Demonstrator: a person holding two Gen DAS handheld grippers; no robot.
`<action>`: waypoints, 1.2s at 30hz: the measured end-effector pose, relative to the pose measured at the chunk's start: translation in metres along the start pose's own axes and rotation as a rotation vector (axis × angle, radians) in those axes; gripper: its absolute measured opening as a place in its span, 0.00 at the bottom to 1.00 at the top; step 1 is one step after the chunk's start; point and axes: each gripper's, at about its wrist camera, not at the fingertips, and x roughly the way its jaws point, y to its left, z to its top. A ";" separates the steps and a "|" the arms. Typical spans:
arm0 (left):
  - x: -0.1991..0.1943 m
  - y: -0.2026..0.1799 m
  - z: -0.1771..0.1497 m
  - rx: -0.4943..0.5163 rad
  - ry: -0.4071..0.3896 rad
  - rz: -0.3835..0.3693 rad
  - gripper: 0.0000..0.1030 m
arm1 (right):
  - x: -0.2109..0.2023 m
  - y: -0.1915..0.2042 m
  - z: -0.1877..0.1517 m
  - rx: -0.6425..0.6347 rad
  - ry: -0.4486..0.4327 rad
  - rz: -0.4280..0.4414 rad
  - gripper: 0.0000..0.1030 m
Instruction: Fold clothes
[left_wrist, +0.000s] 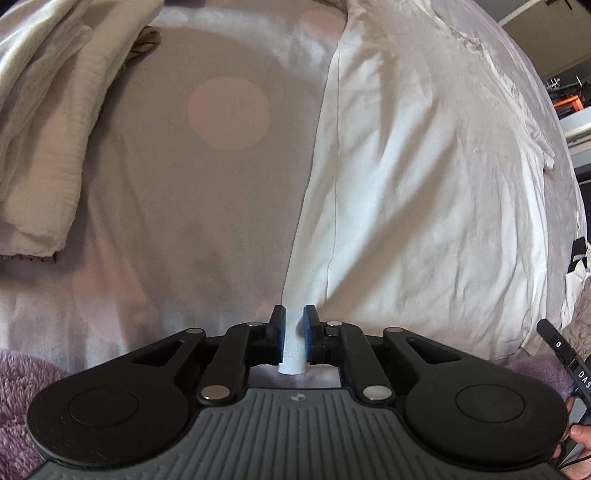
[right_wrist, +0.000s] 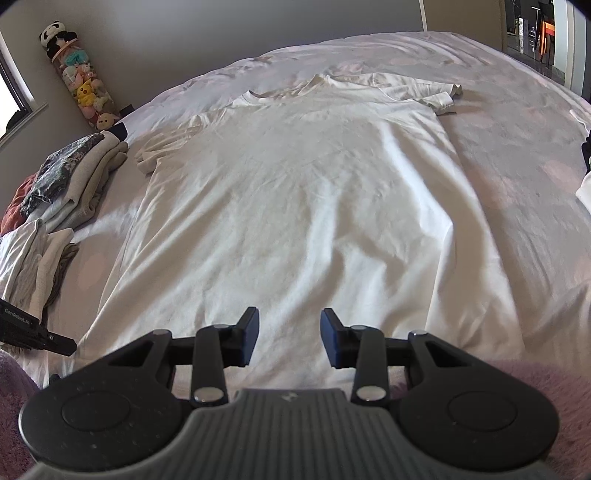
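The left gripper (left_wrist: 294, 319) pinches the white T-shirt (right_wrist: 295, 192) hem corner, ready for folding; the right gripper (right_wrist: 289, 334) hovers half open, empty, above the near hem.

1. The white T-shirt (right_wrist: 295, 192) lies flat mid-bed; above it nothing stands in the way.
2. Left of the shirt, a pile of folded clothes (right_wrist: 70, 177) crowds the bed's edge.
3. Right of the shirt, bare bedsheet (right_wrist: 517, 147) leaves open room.
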 end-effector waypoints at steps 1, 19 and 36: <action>-0.005 0.001 -0.002 0.004 -0.011 -0.004 0.16 | 0.000 0.000 0.000 -0.002 -0.001 0.000 0.39; 0.023 -0.021 -0.006 0.075 0.073 0.081 0.16 | 0.002 0.003 0.000 -0.014 0.007 -0.003 0.40; -0.014 -0.001 -0.007 0.036 -0.083 0.019 0.00 | -0.061 -0.101 0.050 0.155 -0.053 -0.213 0.40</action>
